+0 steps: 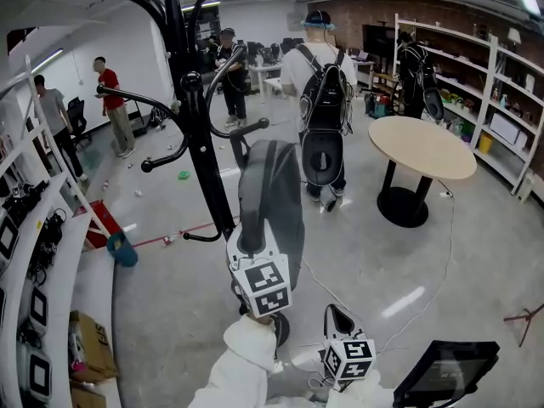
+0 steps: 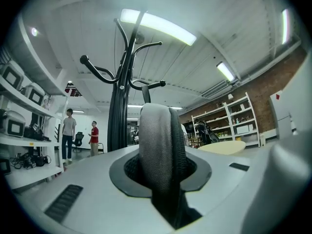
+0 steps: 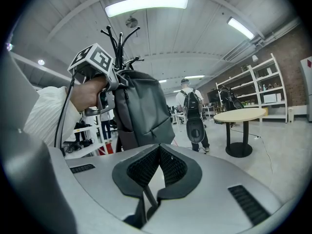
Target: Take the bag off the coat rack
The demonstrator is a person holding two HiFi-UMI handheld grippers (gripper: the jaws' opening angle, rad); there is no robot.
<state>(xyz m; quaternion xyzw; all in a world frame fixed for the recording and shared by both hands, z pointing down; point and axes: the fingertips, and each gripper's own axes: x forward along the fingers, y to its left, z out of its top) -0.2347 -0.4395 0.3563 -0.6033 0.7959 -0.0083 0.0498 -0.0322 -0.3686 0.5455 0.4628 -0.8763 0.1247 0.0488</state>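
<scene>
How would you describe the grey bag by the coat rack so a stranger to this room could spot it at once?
Find the tall black coat rack standing left of centre. The bag hangs right beside its pole, its strap pinched in the left tool. Unlike the black backpack worn by a person behind, it is plain grey.

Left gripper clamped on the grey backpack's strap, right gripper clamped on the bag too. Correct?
No. The left gripper is on the strap of the grey backpack, but the right gripper holds nothing: the right gripper view shows its jaws together and empty, with the backpack hanging clear ahead of them.
</scene>
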